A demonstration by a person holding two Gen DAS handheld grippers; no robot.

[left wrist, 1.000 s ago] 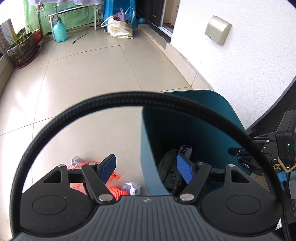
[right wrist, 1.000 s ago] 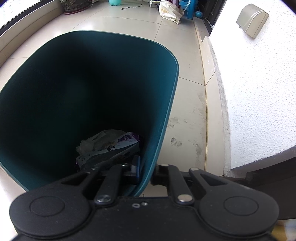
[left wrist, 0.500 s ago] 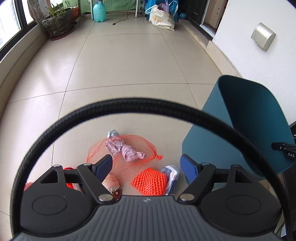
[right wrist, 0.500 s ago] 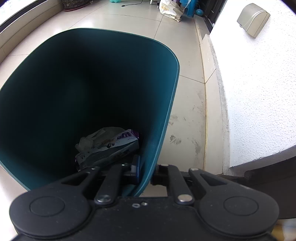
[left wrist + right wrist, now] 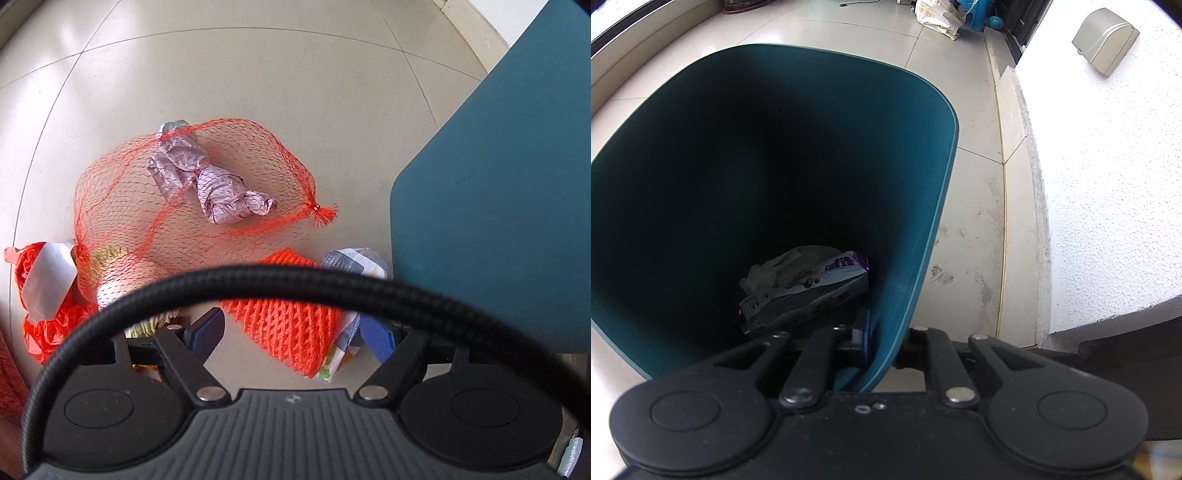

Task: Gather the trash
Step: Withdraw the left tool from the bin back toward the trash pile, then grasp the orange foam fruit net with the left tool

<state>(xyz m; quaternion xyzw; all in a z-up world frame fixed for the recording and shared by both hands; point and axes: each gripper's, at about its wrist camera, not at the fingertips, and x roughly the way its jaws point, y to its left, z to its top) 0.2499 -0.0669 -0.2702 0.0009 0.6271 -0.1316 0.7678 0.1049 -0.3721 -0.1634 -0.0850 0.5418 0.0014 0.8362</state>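
Note:
Trash lies on the tiled floor in the left wrist view. An orange foam net sleeve (image 5: 291, 332) sits between the wide-open fingers of my left gripper (image 5: 295, 334), with a printed wrapper (image 5: 349, 291) against it; the pads do not press on them. Farther off, a red mesh bag (image 5: 192, 192) covers a crumpled lilac wrapper (image 5: 218, 188). A red plastic bag (image 5: 40, 295) lies at left. The teal bin (image 5: 509, 206) stands to the right. My right gripper (image 5: 882, 338) is shut on the teal bin's rim (image 5: 897, 314); a packet and a pale bag (image 5: 805, 284) lie inside.
A black cable loop (image 5: 258, 280) arcs across the left wrist view. A white wall (image 5: 1108, 184) with a grey box (image 5: 1106, 38) runs right of the bin. Bags (image 5: 938, 14) stand far back on the floor.
My left gripper swung from over the bin to the floor and sank close over the trash pile, fingers now astride the orange sleeve. The right gripper held still on the bin rim.

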